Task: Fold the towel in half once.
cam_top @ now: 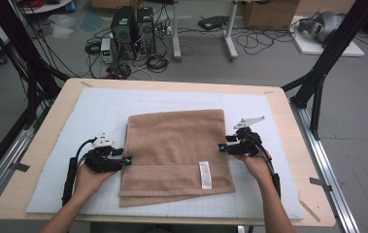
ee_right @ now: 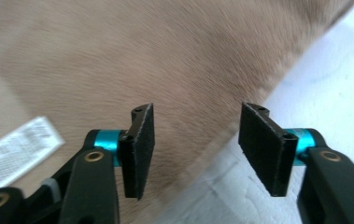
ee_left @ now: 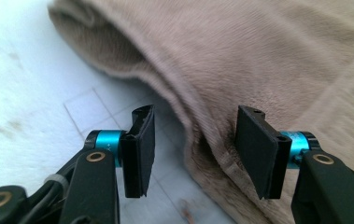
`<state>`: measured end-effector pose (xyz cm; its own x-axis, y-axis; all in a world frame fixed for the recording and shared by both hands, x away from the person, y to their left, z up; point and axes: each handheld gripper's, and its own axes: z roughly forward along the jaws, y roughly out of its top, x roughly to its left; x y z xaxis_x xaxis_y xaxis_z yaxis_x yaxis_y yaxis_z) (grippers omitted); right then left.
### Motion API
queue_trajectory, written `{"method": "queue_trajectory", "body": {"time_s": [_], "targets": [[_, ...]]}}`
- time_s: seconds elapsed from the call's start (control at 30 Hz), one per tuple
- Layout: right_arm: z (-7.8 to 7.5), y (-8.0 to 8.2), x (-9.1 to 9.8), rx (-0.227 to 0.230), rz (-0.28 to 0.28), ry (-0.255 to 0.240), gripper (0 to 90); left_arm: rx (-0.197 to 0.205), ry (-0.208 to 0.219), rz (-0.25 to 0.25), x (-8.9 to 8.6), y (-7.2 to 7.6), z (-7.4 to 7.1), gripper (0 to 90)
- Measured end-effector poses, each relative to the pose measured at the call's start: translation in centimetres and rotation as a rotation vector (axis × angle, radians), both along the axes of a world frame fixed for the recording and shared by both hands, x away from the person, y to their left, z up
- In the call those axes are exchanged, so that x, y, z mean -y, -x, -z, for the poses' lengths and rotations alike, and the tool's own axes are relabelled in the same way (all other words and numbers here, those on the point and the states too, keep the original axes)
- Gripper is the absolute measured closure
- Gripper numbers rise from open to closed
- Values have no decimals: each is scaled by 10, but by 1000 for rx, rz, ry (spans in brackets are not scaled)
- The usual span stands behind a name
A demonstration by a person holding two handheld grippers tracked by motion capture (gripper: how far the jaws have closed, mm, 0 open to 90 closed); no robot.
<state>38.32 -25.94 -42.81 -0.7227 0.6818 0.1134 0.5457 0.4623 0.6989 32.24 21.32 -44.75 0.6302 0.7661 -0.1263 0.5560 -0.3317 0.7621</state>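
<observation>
A folded tan towel (cam_top: 174,153) lies on the white mat (cam_top: 99,109), with a white care label (cam_top: 205,174) near its front right corner. My left gripper (cam_top: 127,160) sits at the towel's left edge; in the left gripper view its jaws (ee_left: 195,151) stand apart and straddle the towel's hem (ee_left: 198,154) without pressing it. My right gripper (cam_top: 222,147) is at the towel's right edge. In the right gripper view its jaws (ee_right: 195,149) are open over the towel's border (ee_right: 174,93), and the label (ee_right: 13,147) shows at the left.
The mat covers a wooden table (cam_top: 50,116) with bare margins on all sides. Black frame posts (cam_top: 317,82) stand at the table's right and left. Computers (cam_top: 133,29) and cables lie on the floor beyond the far edge.
</observation>
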Motion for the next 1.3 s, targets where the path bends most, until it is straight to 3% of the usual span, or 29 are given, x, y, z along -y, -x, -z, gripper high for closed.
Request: {"method": "queue_trajectory", "body": {"time_s": [0.03, 0.1, 0.13, 0.17, 0.27, 0.37, 0.43, 0.53, 0.7, 0.87, 0.97, 1.1, 1.2, 1.3], "targets": [[4, -3, -1, -5, 3, 6, 423, 3, 12, -5, 0, -1, 0, 505], [11, -6, -5, -25, 4, 21, 420, 9, 20, 22, 2, -3, 1, 647], [13, -7, -7, -20, 9, 20, 442, -2, 42, 51, 2, -6, 1, 695], [12, -7, -8, -16, 0, 12, 504, -3, 52, 48, 2, -7, 2, 804], [12, -5, -13, -30, -41, -6, 725, 25, 33, 45, 1, -13, 2, 837], [11, -3, -16, -26, -65, 2, 784, 42, 0, 35, 0, -20, 0, 845], [10, -2, -17, -32, -64, -11, 787, 53, -24, 22, 0, -26, -2, 848], [11, -2, -20, -29, -67, -22, 789, 70, -22, -21, -3, -37, -5, 849], [11, -6, -28, -15, -53, -20, 796, 85, -31, -51, -4, -56, -12, 849], [12, -19, -29, -4, -8, -20, 803, 47, -10, -58, -7, -72, -14, 849], [11, -21, -31, -7, -10, -5, 788, 14, 0, -31, -10, -70, -11, 842], [6, -17, -27, 7, 11, -3, 648, 65, 30, -19, -16, -59, -23, 727], [-6, -7, -21, 46, 18, -30, 574, 116, -2, 11, -20, -43, -32, 674], [-18, 6, -18, 65, -3, -46, 528, 132, -1, 44, -23, -28, -35, 642]]}}
